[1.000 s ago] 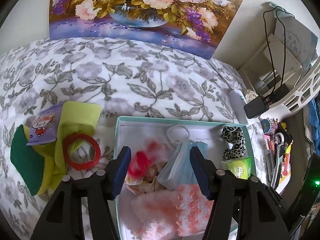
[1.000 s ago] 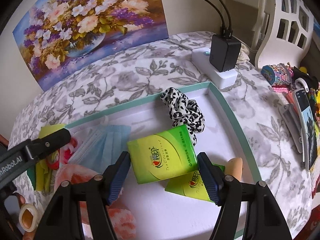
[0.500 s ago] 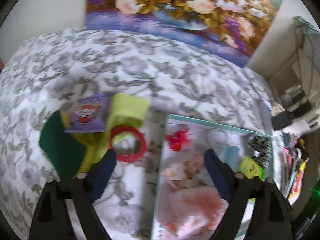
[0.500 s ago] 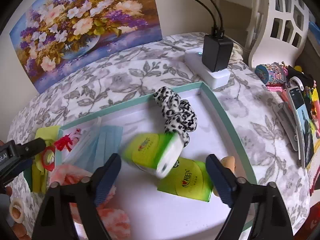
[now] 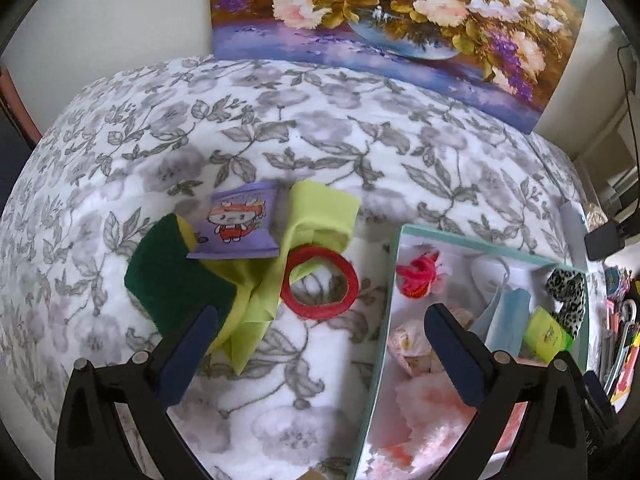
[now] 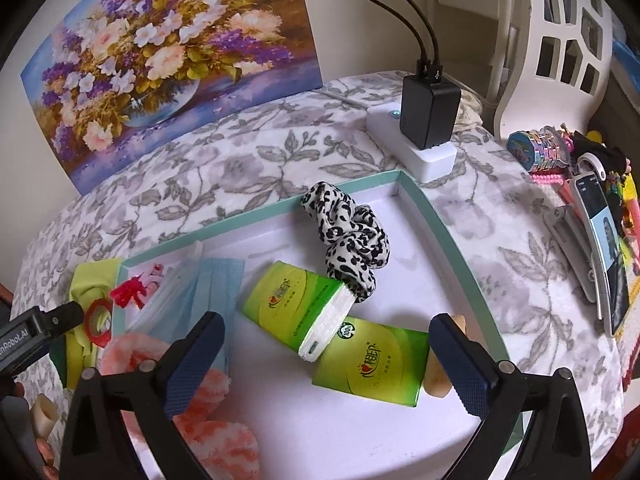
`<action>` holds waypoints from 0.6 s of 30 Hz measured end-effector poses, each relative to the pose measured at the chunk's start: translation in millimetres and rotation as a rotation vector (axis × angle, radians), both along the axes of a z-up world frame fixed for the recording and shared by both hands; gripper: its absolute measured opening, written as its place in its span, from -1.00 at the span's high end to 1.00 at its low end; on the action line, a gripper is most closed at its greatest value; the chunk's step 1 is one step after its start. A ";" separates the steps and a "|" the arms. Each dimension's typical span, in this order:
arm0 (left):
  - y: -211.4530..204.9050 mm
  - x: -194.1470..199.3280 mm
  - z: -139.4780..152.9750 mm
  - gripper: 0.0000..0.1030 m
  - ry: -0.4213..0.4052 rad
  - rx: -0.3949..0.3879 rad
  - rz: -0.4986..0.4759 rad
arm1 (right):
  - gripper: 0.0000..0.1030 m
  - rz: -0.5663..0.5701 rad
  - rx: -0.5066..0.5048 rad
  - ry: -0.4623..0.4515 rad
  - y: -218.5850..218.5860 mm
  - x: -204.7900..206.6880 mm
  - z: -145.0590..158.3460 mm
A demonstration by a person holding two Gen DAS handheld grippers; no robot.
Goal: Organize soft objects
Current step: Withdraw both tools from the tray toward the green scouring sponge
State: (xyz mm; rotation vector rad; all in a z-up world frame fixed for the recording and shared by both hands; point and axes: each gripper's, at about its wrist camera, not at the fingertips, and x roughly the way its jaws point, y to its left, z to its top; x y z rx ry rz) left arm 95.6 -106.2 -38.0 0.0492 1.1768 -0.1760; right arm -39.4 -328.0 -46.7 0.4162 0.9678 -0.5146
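Now red ring (image 5: 319, 283) lies beyond the empty left tongs (image 5: 320, 354), seemingly untouched

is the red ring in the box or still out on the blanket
Out. The red ring lies on the floral blanket beside the teal box, resting partly on the yellow-green cloth.

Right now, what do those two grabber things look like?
Each is a black plastic claw with two fingers. The left gripper and right gripper have dark blue pads with a bumpy grid texture, and small silver screws on the black arms. Seen from the right camera, the left one carries white lettering on its side.
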 end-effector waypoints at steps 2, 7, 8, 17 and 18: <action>-0.2 -1.8 -2.4 -1.00 -0.002 0.033 0.002 | -1.00 0.004 -0.003 0.003 0.8 0.3 -0.2; 4.0 -4.3 0.0 -1.00 0.010 0.069 0.004 | -1.00 0.002 -0.006 0.001 1.6 -2.4 4.1; 5.3 -5.5 3.8 -1.00 0.002 0.071 0.004 | -1.00 -0.002 -0.008 -0.008 1.9 -3.9 7.4; 28.9 -8.4 48.0 -1.00 -0.082 0.043 0.001 | -1.00 0.035 -0.045 -0.087 24.0 -8.4 46.1; 32.0 -8.2 51.3 -1.00 -0.090 0.045 0.001 | -1.00 0.049 -0.051 -0.096 30.2 -8.4 51.6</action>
